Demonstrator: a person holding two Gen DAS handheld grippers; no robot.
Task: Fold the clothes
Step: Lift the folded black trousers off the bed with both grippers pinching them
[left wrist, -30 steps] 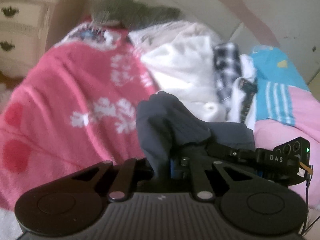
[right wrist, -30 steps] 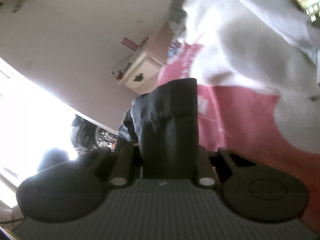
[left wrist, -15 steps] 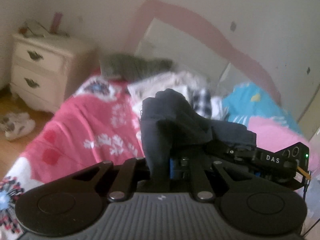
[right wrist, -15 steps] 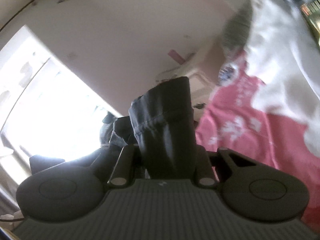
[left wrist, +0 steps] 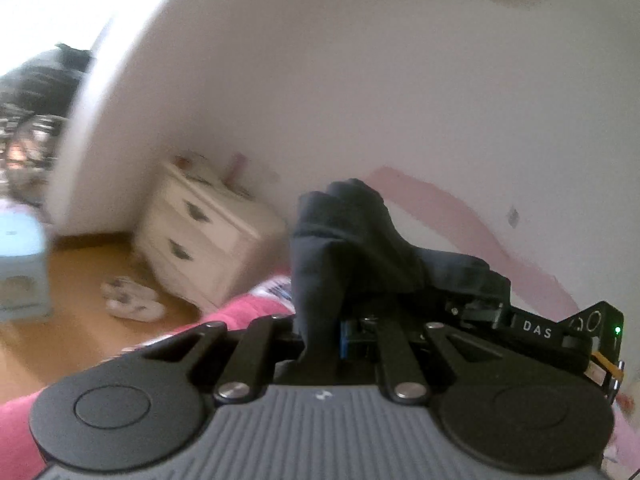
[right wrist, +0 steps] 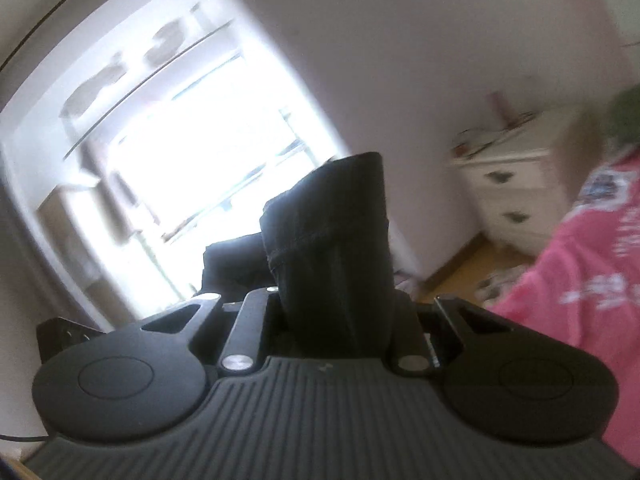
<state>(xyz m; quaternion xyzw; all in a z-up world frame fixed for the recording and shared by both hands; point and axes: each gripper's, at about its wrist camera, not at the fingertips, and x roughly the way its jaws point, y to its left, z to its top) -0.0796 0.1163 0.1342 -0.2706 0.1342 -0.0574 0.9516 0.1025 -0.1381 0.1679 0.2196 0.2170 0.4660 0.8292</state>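
Both tools are clenched on the same dark garment (left wrist: 340,248); the left gripper (left wrist: 340,332) pinches a bunched wad of it that stands up between its fingers, and the right gripper (right wrist: 340,312) clamps a hemmed edge, the stitching plain to see in its own view (right wrist: 332,240). The cloth is held up in the air, over the near edge of the bed with the pink blanket (left wrist: 248,308); the right tool's black body shows just right of the wad in the left view, so the two grips sit close together.

Taking the white nightstand (left wrist: 208,236) as the mark: the bed lies just right of it, a pair of slippers (left wrist: 132,300) sits on the wooden floor in front of it, and a pale blue stool (left wrist: 20,264) stands well left of it; the bright window (right wrist: 192,152) is left of it on the adjoining wall.

I reckon this is the lift-and-shake stage, before any fold is laid. The risks as I see them: the left grip holds a thick bunch instead of a clean corner, so the garment may hang twisted and fold crooked; a hard shake could pull the hem from the right fingers; and the cloth could drop past the bed edge onto the floor.
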